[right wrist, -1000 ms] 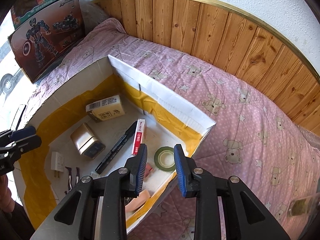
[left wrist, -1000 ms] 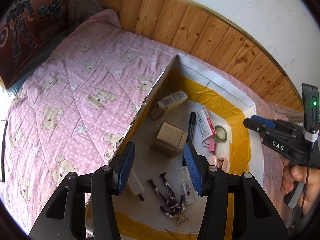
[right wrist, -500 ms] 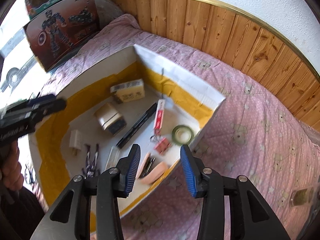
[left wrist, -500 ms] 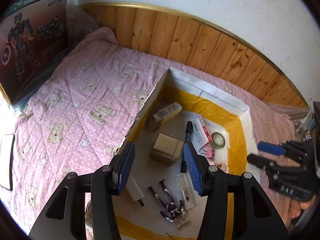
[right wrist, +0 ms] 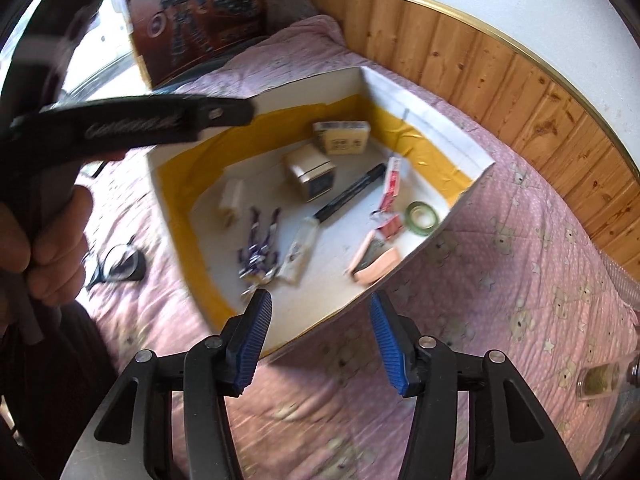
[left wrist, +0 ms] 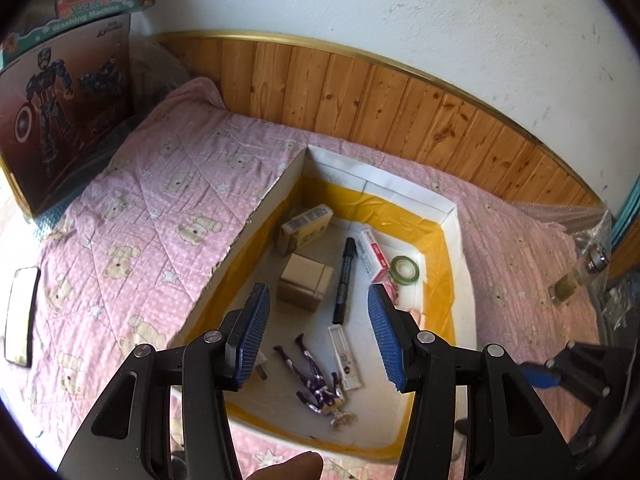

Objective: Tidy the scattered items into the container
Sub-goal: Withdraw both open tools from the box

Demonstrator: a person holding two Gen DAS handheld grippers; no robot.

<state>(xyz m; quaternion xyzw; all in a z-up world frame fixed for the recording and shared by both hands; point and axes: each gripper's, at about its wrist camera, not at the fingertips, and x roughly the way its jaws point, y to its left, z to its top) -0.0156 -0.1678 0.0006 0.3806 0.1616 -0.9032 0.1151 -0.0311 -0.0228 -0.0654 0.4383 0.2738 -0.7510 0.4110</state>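
My left claw (left wrist: 318, 334) hangs open above the shallow white cardboard box with yellow tape lining its inner walls (left wrist: 448, 236), nothing between its blue ribbed pads. My right claw (right wrist: 320, 344) is spreading its jaws over the near edge of the same box, and nothing sits between them either.

The box rests on the bed's pink quilt printed with teddy bears (left wrist: 152, 216), close to the edge that runs along the wooden wall panelling (left wrist: 400, 108). The scattered things lie inside the box. A yellowish carton with a barcode label (left wrist: 306, 226) sits toward the far wall. Just beside it toward me stands a small tan metal tin (left wrist: 306, 286). A black marker pen (left wrist: 344, 280) lies alongside the tin, with a white and red flat packet (left wrist: 372, 254) on its other side. A green roll of tape (left wrist: 405, 268) sits in the far right corner (seen from my left camera). Nearer me are a purple and silver toy figure (left wrist: 316, 382) on its back, a clear narrow plastic case (left wrist: 346, 356) just beside it, and a white plug adapter (right wrist: 232, 200) by the left wall. From the right camera a peach-coloured oblong block (right wrist: 376, 264) shows against the near right wall, with a small pink clip (right wrist: 390, 226) beside it.

On the quilt near the bed's left edge lies a dark-framed rectangular phone (left wrist: 20, 316).
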